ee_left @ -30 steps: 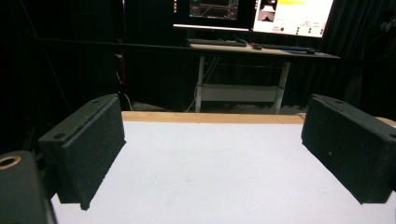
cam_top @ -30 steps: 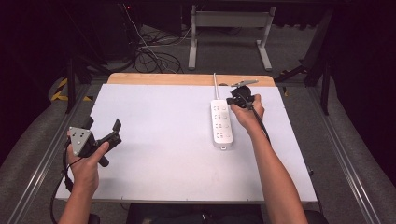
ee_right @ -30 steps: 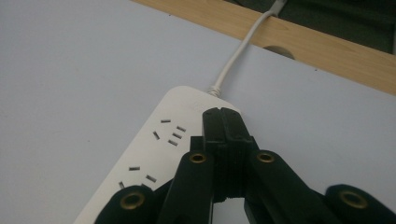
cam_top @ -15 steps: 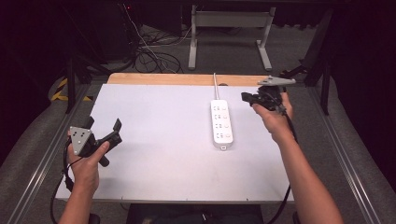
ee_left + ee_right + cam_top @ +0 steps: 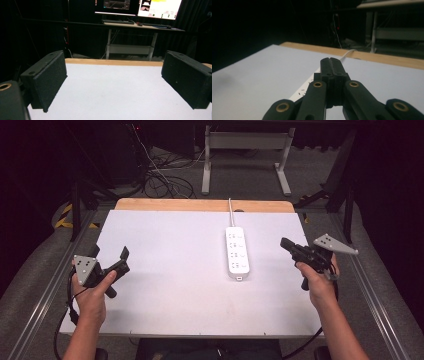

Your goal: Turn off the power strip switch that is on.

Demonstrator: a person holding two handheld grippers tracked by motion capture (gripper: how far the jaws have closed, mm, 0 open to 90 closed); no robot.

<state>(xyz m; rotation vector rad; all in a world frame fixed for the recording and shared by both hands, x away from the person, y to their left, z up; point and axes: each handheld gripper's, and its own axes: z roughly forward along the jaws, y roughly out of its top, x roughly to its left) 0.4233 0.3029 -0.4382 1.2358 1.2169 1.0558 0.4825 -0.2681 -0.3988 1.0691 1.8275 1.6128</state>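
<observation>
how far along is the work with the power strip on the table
The power strip lies flat on the white table, its cord running off the far edge, nothing plugged into it. Nothing is in hand: the right tongs are shut and empty, off to the strip's right, and the left tongs hang open at the table's left edge. What is left cannot be read from this moment.

The right gripper (image 5: 286,243), jaws pressed together and empty, has left the top end of the white power strip (image 5: 237,252), where it was a second ago, swinging out toward three o'clock and back toward the person, so it now hangs near the table's (image 5: 165,305) right edge.
</observation>
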